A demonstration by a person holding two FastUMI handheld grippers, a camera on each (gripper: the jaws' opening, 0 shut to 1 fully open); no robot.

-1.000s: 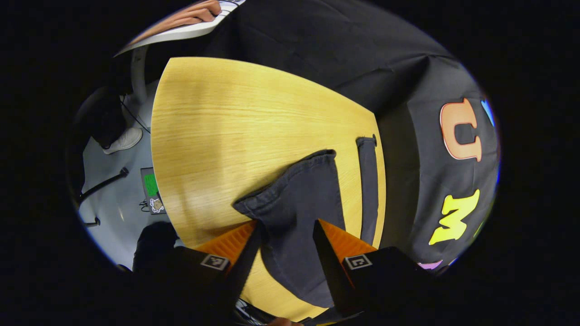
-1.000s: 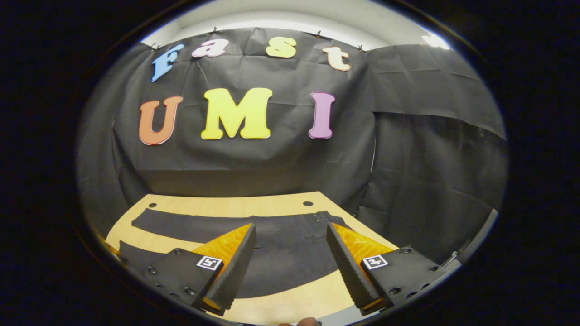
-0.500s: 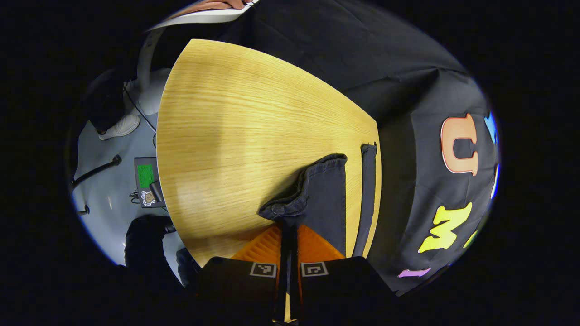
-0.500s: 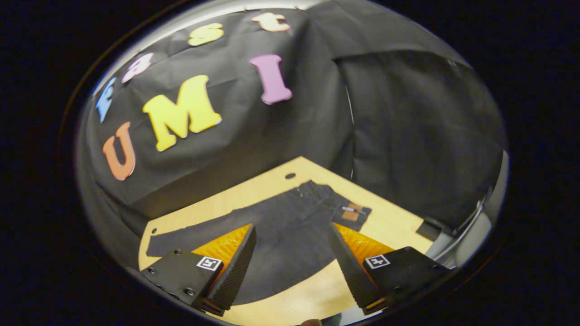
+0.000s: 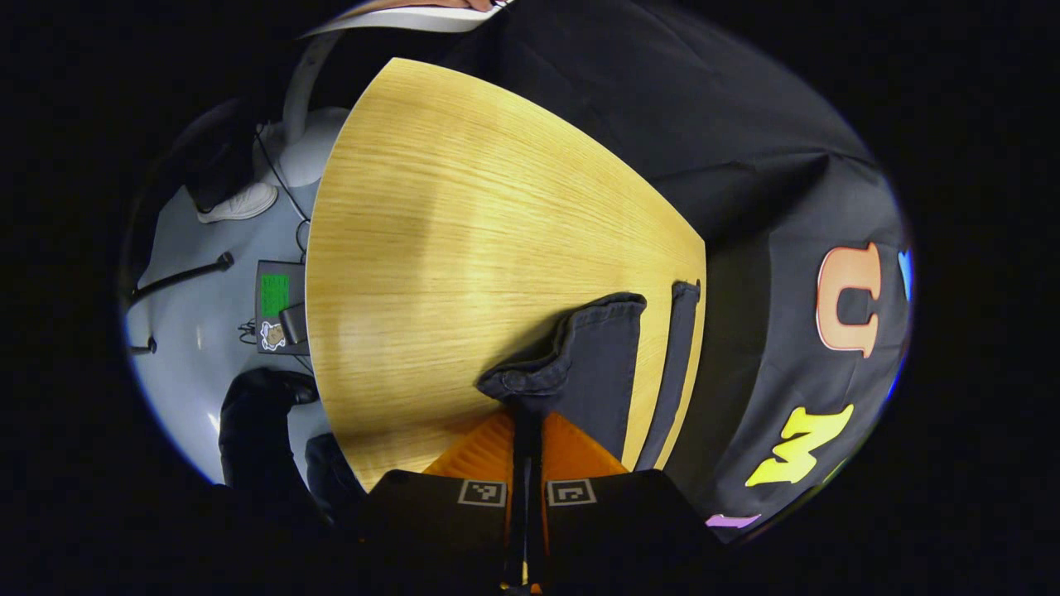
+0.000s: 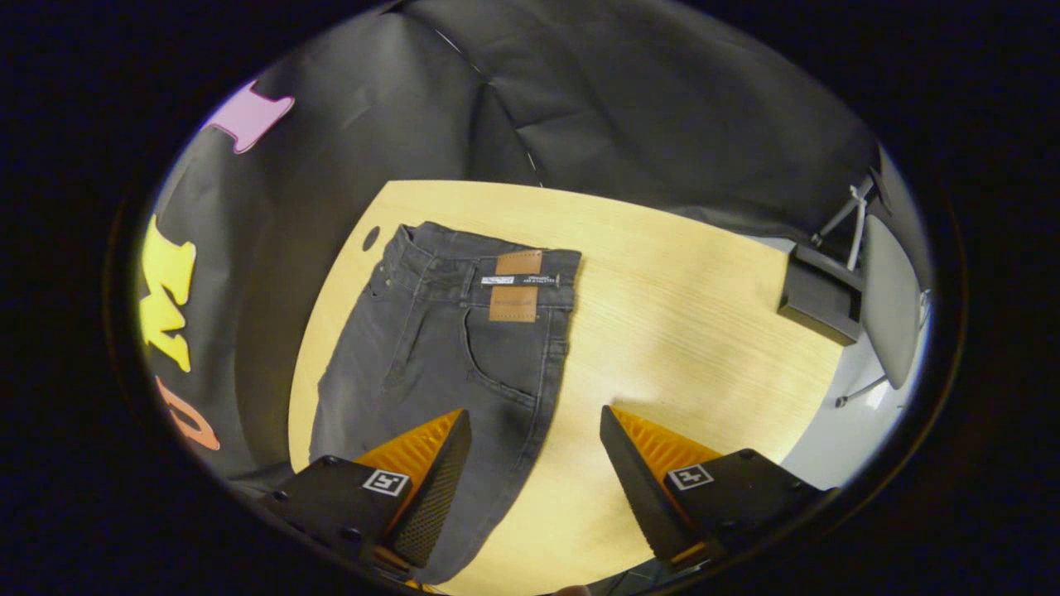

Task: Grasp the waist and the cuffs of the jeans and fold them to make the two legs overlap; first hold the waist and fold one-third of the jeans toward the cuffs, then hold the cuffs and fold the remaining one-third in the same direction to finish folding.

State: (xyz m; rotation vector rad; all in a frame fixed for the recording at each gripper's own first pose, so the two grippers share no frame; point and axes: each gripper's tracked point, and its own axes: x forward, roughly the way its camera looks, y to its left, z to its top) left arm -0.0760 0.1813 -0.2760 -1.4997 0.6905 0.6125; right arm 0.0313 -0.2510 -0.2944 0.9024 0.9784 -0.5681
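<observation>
My left gripper (image 5: 524, 422) has clamped shut on the near cuff (image 5: 530, 381), lower centre. My right gripper (image 6: 530, 463), fingers apart, has swung over the jeans (image 6: 447, 348) toward the waist (image 6: 484, 265), upper centre.

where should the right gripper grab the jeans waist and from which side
Take the waistband's near corner, beside the leather patch, coming in over the bare table. The jeans lie flat there, and the open right gripper already straddles that side seam.
</observation>
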